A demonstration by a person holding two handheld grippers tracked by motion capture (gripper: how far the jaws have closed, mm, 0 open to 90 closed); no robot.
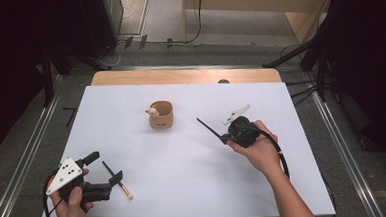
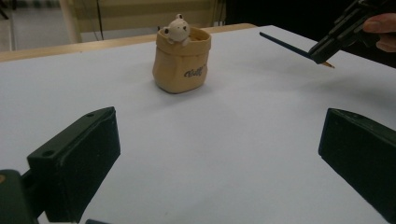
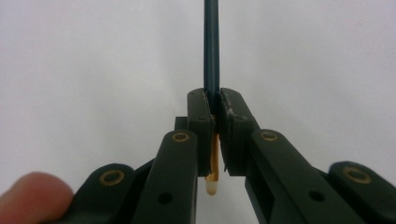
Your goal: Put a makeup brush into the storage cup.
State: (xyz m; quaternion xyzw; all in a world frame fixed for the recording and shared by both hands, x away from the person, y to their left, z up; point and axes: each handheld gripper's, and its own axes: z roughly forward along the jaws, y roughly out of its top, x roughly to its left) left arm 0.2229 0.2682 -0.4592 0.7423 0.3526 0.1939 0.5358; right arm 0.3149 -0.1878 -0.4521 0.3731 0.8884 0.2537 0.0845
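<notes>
Both tongs are over the white table top [image 1: 185, 189], each one in a hand of the person. Right tongs [image 1: 226, 138] have their two black jaws pressed together on a thin dark blue pencil [image 1: 208, 128]. In the right gripper view the pads [image 3: 233, 122] clamp this pencil [image 3: 211, 51] near its end, so the long blue shaft runs straight out in front of the jaws, and a short orange part with a pale tip hangs behind them. From the left gripper view the same pencil [image 2: 287, 45] is lifted above the table and does not touch it, and it points toward the small tan pot shaped like a sack [image 2: 182, 60]. A small white bear figure [image 2: 176, 29] sits on the rim of this pot. The pot [image 1: 161, 115] stands ahead of the right tongs, near but apart from the pencil tip.

Left tongs [image 1: 106, 169] are wide open and hold nothing; between their jaws I see bare table. A second thin dark pencil with a pale wooden end [image 1: 117, 179] lies flat on the table between the jaws as the high view shows them; whether it touches the nearer one I cannot tell.
</notes>
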